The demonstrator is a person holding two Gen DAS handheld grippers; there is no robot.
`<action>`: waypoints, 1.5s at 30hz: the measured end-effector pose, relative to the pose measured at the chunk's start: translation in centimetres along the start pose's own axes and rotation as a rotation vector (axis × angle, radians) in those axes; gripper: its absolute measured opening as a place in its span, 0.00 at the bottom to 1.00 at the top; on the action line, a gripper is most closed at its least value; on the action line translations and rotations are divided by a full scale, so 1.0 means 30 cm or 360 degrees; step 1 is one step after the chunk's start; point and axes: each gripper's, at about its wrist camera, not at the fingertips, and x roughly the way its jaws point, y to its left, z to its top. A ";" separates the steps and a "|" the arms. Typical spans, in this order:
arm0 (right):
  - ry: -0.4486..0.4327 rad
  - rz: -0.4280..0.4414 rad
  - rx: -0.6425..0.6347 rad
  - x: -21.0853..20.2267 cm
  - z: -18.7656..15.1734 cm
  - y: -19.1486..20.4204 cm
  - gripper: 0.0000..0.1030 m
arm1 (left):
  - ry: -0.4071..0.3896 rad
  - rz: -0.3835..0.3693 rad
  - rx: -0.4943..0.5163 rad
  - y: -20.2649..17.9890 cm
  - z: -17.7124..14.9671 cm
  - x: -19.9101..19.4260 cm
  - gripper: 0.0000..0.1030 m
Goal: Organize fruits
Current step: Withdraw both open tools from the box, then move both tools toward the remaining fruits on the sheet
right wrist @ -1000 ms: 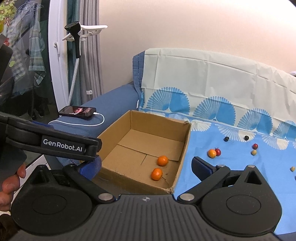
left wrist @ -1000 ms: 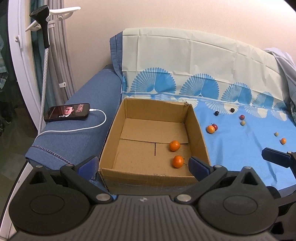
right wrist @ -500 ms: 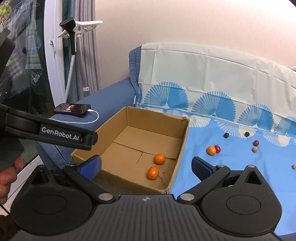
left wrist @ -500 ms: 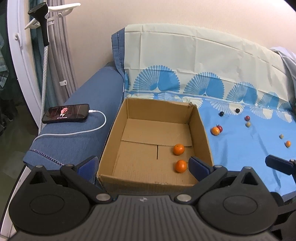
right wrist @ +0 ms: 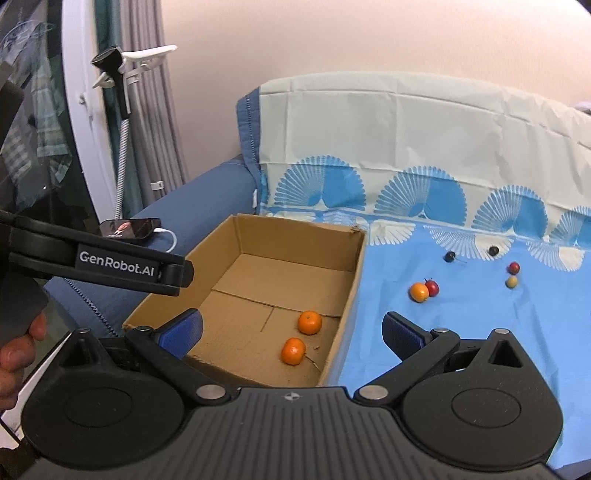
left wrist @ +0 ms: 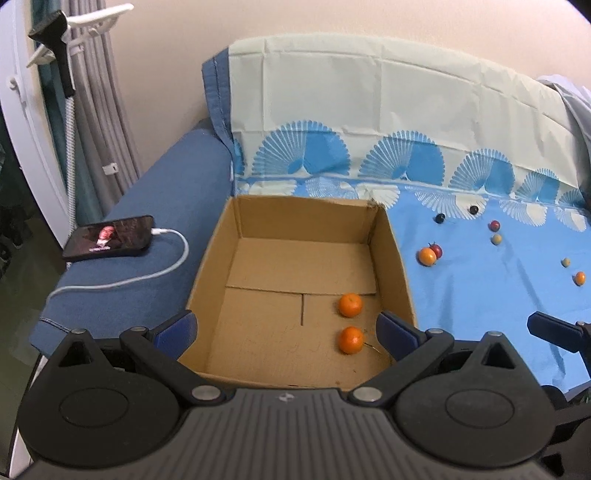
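An open cardboard box [left wrist: 303, 221] [right wrist: 295, 240] sits on the sofa and holds two oranges [left wrist: 350, 305] [left wrist: 351, 340] near its right wall. Right of the box, several small fruits lie on the blue cloth: an orange one [right wrist: 419, 292] touching a red one [right wrist: 432, 287], two dark ones [right wrist: 449, 256], a red one [right wrist: 513, 267] and a yellowish one [right wrist: 511, 282]. My left gripper [left wrist: 286, 328] hangs open over the box's near edge. My right gripper [right wrist: 291, 330] is open too, straddling the box's near right corner. Neither holds anything.
A phone [left wrist: 110, 236] on a white charging cable lies on the blue armrest left of the box. A person's hand [right wrist: 14, 354] holds the left gripper's body [right wrist: 99, 260]. Behind the sofa are a wall, grey curtains and a white rack [left wrist: 74, 22].
Both views have shifted slightly, and the left one now looks more steeply down into the box. The fruits have not moved and both grippers stay open.
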 end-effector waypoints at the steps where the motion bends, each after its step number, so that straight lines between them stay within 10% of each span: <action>1: 0.0002 -0.0006 0.0010 0.004 -0.002 -0.013 0.99 | 0.0015 -0.0010 0.0004 -0.009 0.002 0.010 1.00; 15: -0.0027 -0.0296 0.0231 0.012 -0.031 -0.389 0.99 | 0.0120 -0.0166 0.0190 -0.314 0.105 0.181 1.00; 26: -0.0089 -0.0927 0.0519 0.085 -0.103 -1.113 0.99 | 0.0235 -0.0423 0.0215 -0.723 0.234 0.594 1.00; 35: -0.0050 -0.1312 0.1047 0.274 -0.282 -1.769 0.99 | 0.0285 -0.0210 0.0325 -0.890 0.214 1.020 1.00; 45: 0.0052 -0.1468 0.1073 0.498 -0.351 -2.043 0.99 | 0.0416 -0.0156 0.0300 -0.949 0.226 1.278 1.00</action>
